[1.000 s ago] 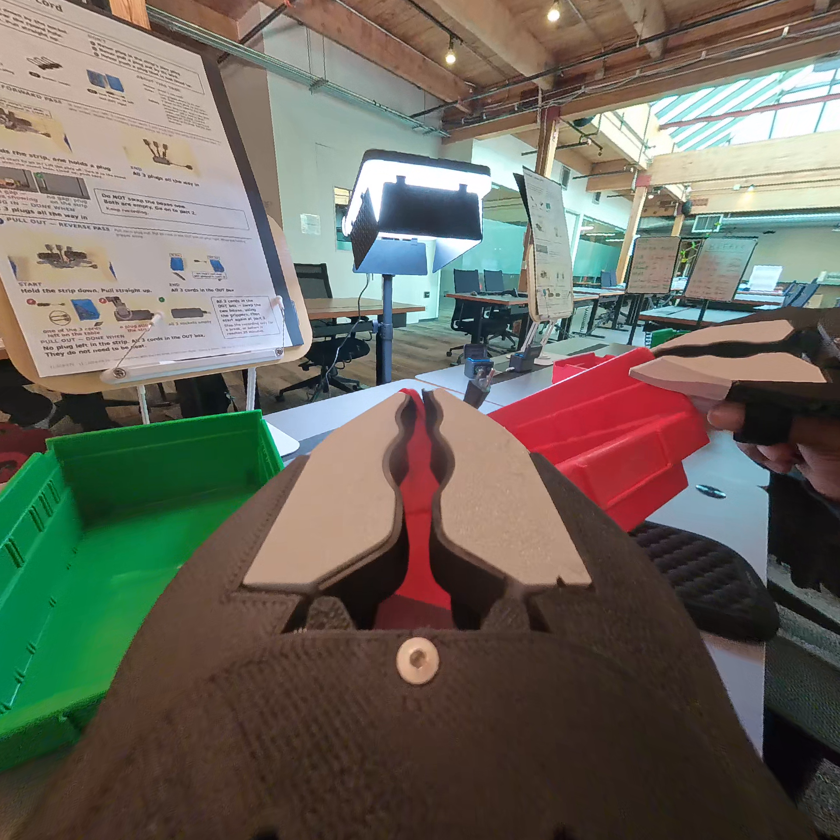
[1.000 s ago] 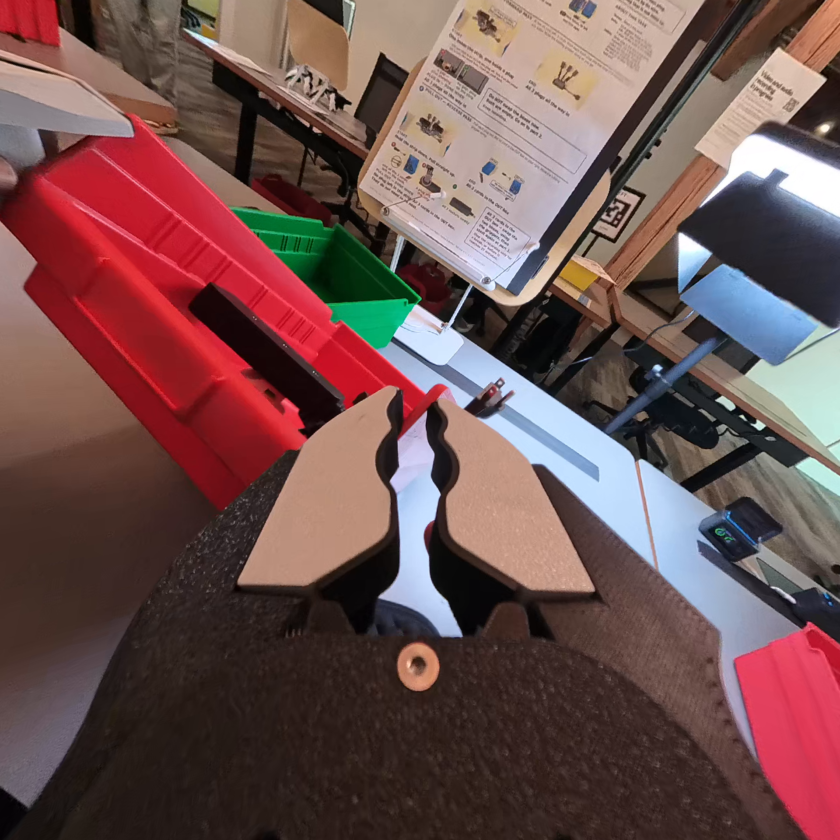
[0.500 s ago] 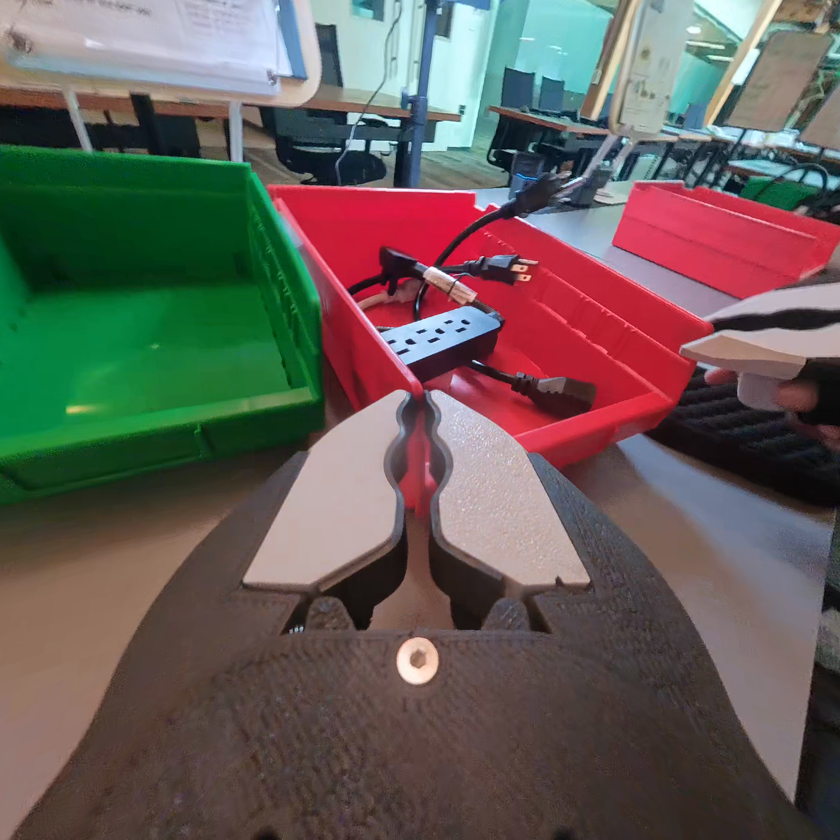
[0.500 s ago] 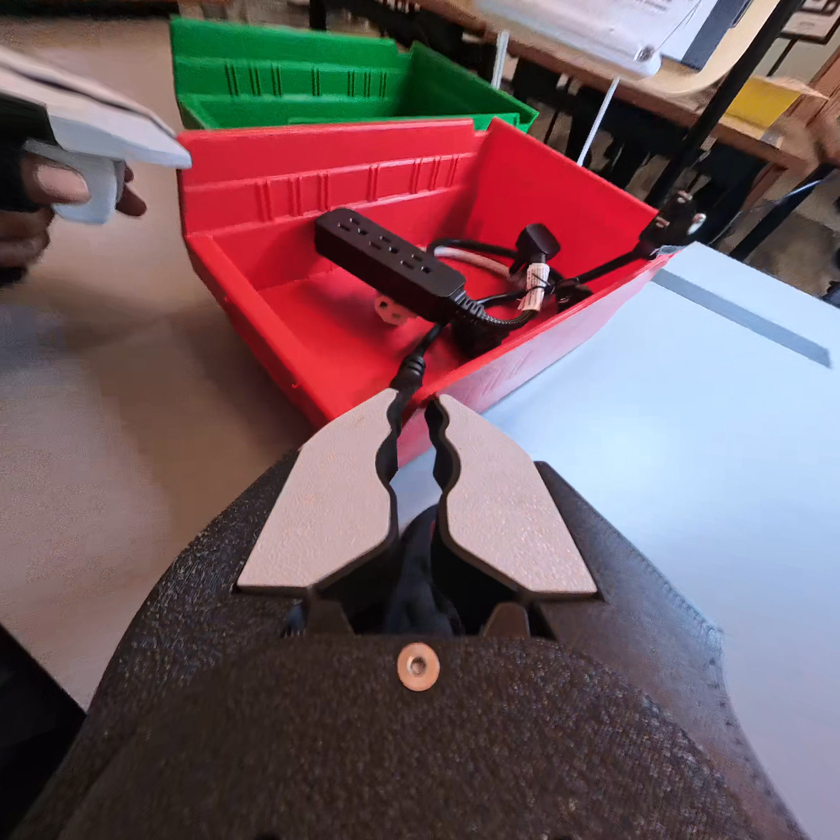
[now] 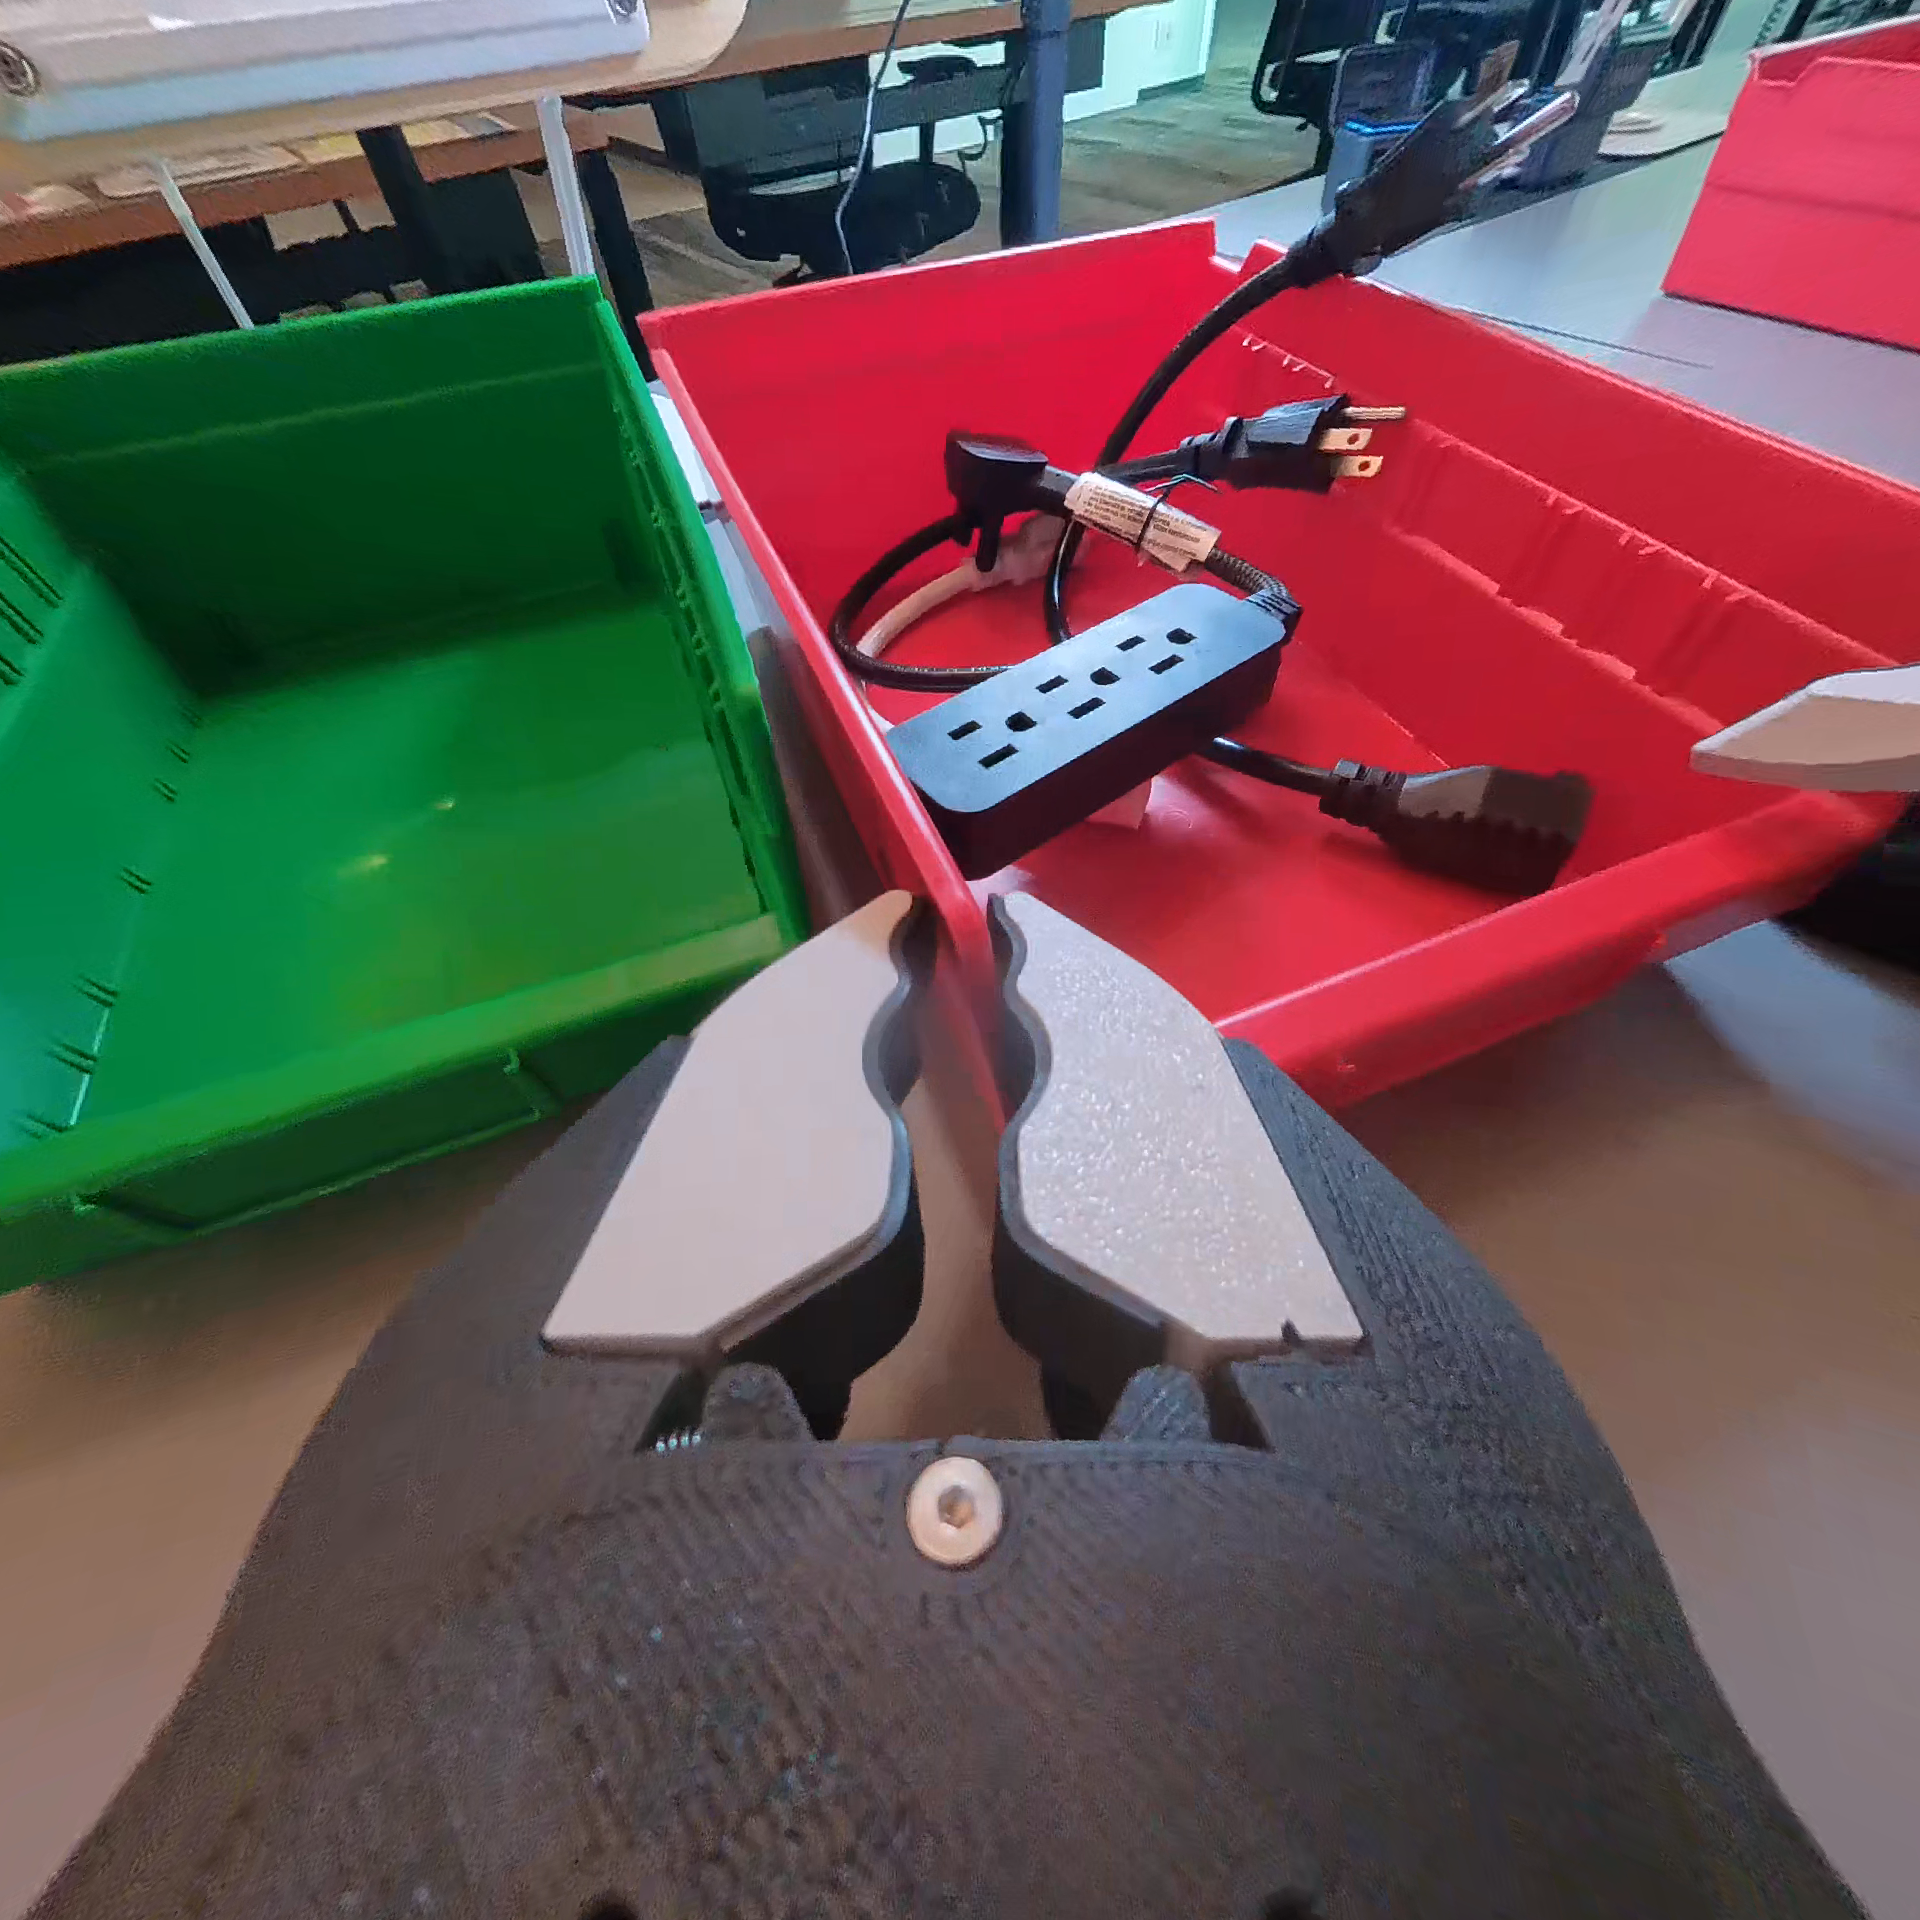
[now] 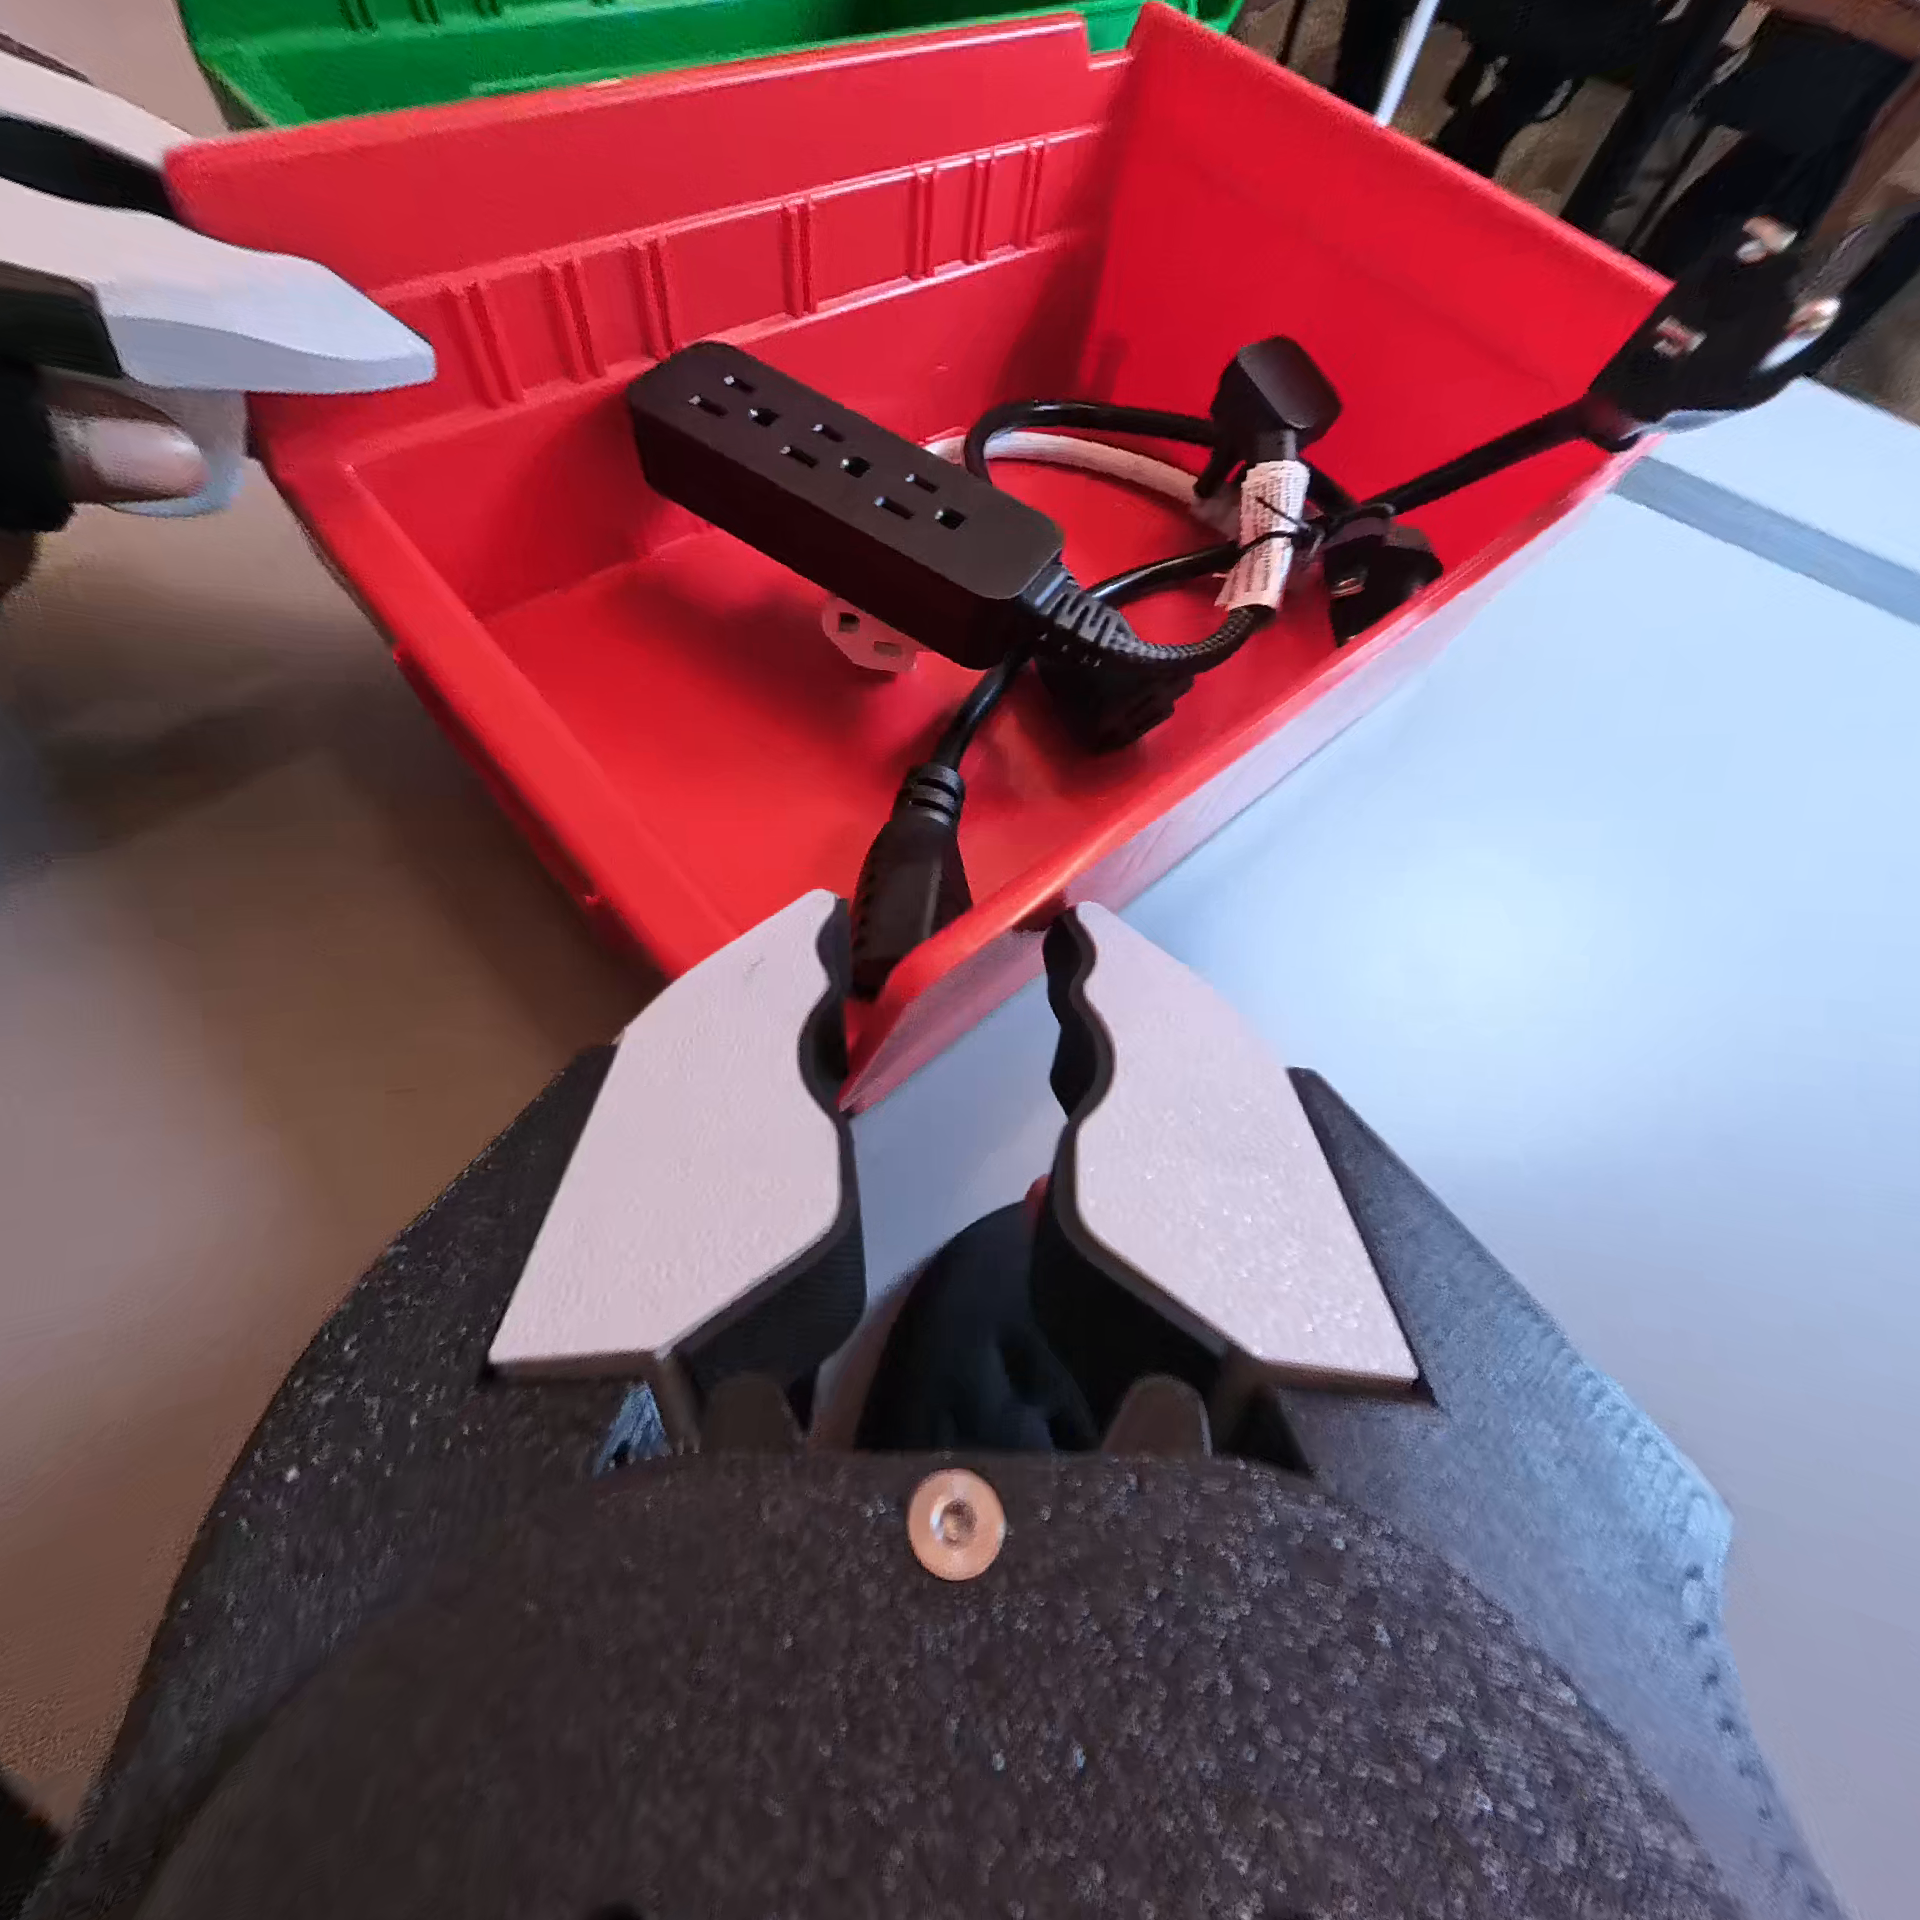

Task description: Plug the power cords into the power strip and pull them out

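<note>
A black power strip [image 5: 1091, 727] lies in the red bin [image 5: 1455, 997], sockets up and with nothing plugged in. Loose black cords lie around it: a pronged plug [image 5: 1288, 447], a flat plug [image 5: 987, 468] and a socket end [image 5: 1475, 821]. Another plug [image 5: 1434, 177] sticks up over the far rim. My left gripper [image 5: 953, 920] is shut and empty, at the bin's near left corner. My right gripper [image 6: 951, 920] is open and empty at the bin's near corner [image 6: 1039, 904], just short of the socket end [image 6: 904, 894]. The strip [image 6: 842, 499] lies beyond it. Each gripper shows in the other's view [image 5: 1818, 732] [image 6: 260, 322].
A green bin [image 5: 364, 831] with nothing in it stands against the red bin's left side. A second red bin [image 5: 1808, 208] sits at the back right. A sign stand [image 5: 312, 52] is behind the green bin. A grey tape strip [image 6: 1766, 530] crosses the table. The tips of one gripper are about 20 cm away from the tips of the other.
Both views have tilted down from the room onto the bins and closed in on the red bin. My right gripper's fingers have spread apart.
</note>
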Available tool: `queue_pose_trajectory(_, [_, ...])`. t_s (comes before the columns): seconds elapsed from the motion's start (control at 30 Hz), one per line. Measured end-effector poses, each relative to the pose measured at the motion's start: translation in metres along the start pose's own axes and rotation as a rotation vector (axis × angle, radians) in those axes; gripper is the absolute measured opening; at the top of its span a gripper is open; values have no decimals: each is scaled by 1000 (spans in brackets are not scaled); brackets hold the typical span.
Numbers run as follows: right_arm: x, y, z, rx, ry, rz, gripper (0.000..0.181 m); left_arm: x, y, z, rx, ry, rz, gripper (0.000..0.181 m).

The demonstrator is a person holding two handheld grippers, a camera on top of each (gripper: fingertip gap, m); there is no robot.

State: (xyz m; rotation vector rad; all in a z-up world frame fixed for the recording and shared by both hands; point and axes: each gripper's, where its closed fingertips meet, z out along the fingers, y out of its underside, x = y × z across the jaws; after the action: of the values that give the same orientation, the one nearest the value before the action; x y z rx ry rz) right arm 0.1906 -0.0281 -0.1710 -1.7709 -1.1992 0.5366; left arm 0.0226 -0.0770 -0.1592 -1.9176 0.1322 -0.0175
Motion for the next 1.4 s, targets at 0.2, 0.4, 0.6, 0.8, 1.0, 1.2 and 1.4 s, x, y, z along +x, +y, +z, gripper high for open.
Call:
queue_pose_trajectory(0.2, [8, -8, -12, 75, 124, -89, 19, 5, -17, 0, 53, -25, 46, 8])
queue_pose_trajectory(0.4, [19, -26, -38, 162, 217, -164, 13, 18, -41, -6, 130, 2, 29, 7])
queue_pose_trajectory(0.6, [17, -60, -66, 273, 245, -194, 12, 19, -83, -33, 253, -20, 70, 7])
queue_pose_trajectory(0.8, [-18, -129, -78, 433, 191, -260, 13, -14, -121, -101, 389, -133, 93, 8])
queue_pose_trajectory(1.0, [-98, -202, -41, 540, 28, -335, 14, -89, -122, -195, 440, -343, 103, 7])
queue_pose_trajectory(1.2, [-202, -261, 15, 589, -181, -406, 14, -170, -85, -288, 451, -558, 55, 7])
queue_pose_trajectory(1.4, [-289, -266, 86, 528, -366, -431, 14, -228, -24, -343, 389, -729, -20, 7])
